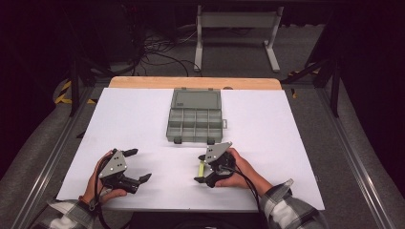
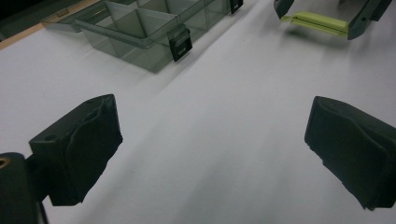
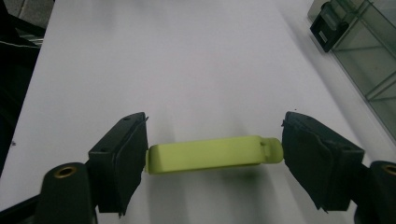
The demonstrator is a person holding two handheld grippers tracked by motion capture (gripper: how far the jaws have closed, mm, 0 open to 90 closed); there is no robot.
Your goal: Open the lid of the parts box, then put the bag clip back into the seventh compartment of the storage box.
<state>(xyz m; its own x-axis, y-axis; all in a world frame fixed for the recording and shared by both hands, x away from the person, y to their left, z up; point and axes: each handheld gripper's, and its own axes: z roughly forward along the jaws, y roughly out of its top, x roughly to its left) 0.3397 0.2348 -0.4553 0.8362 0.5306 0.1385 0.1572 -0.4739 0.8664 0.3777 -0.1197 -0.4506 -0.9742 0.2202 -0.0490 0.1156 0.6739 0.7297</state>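
Right gripper view looks along the right gripper, whose two black jaws stand on either side of a yellow-green plastic clip. The clip lies lengthwise between the pads, one end against the left pad, its small rounded tip meeting the right pad, so the jaws pinch it end to end just above the white table sheet. Beyond the jaws the sheet runs bare, and far off to the right stands the corner of a clear grey compartment box with a black latch.

In the high view the right gripper sits in the person's right hand near the front edge of the sheet, the clip a short pale strip between its jaws. The left gripper, held in the left hand, is well apart to the left of it, jaws spread with nothing between them. The open compartment box lies farther up the table, just beyond the right gripper, its lid folded back toward the far side.

The left gripper view shows its own pads wide apart over bare sheet; farther on, the box lies up left and the clip up right in the other gripper's jaws.
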